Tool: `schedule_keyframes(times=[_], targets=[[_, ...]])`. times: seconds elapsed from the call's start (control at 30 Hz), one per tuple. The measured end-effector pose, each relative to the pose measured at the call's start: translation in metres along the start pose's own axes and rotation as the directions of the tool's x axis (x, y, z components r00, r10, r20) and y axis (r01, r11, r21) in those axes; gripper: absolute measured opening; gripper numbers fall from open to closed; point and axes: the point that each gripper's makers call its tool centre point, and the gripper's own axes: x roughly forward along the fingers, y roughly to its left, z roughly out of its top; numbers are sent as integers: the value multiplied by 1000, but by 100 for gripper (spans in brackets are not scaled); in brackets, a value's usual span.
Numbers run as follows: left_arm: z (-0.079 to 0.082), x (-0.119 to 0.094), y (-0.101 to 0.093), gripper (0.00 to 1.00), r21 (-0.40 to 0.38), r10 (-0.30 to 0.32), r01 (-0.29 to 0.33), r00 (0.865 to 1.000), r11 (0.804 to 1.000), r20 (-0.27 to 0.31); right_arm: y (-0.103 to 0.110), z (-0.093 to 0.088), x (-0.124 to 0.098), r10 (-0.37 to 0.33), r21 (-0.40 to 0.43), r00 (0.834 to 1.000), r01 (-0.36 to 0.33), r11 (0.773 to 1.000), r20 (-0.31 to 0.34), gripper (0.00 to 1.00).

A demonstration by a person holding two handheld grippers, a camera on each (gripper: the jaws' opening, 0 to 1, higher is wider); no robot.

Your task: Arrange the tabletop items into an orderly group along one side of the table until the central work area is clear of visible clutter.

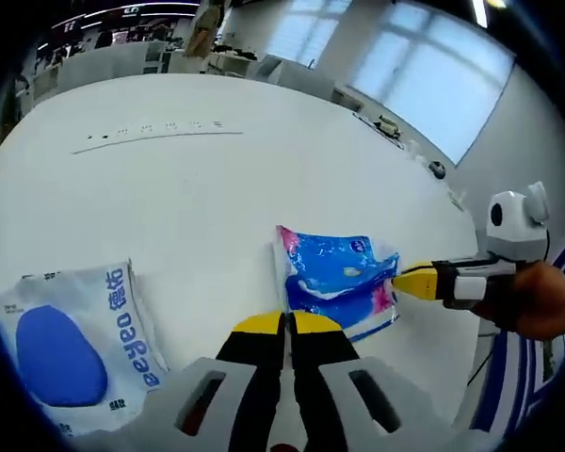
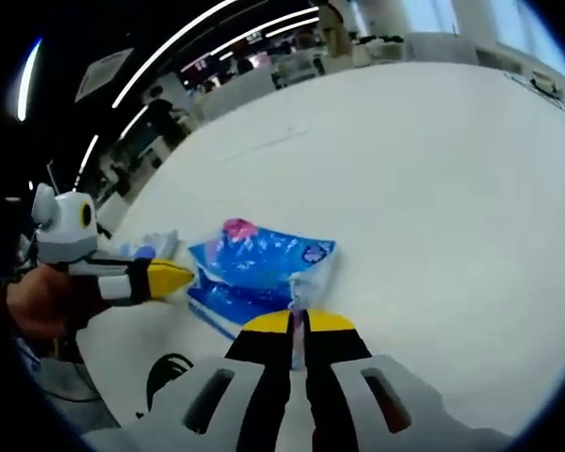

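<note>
The left gripper [image 1: 286, 325] rose from bottom centre, jaws pressed together, tips at the blue pack [image 1: 337, 279]; the right gripper [image 2: 298, 323] pinched that pack's corner; a white table [image 1: 188, 188] filled an office; a white bag [image 1: 71, 348] lay lower left.

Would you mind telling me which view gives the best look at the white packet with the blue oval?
The left gripper view: the white packet lies flat on the table, its blue oval and lettering plain. In the right gripper view, just a small pale edge that may be it peeks out past the blue packet.
</note>
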Motion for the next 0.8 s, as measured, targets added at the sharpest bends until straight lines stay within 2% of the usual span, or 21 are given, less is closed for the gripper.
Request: schedule_keyframes(times=[0.17, 0.43, 0.7, 0.8], targets=[[8, -7, 6, 0, -17, 11, -10, 1000, 1000, 19, 6, 8, 6, 12, -4, 1000, -12, 1000, 10, 0], [17, -29, 20, 0, -49, 23, -21, 999, 999, 45, 27, 23, 24, 59, -63, 998, -59, 996, 1, 0], [9, -41, 37, 0, -79, 62, -59, 997, 995, 39, 44, 29, 39, 87, -110, 996, -89, 990, -25, 0], [7, -41, 39, 0, -91, 68, -64, 997, 994, 38, 49, 30, 38, 91, -122, 995, -94, 988, -28, 0]])
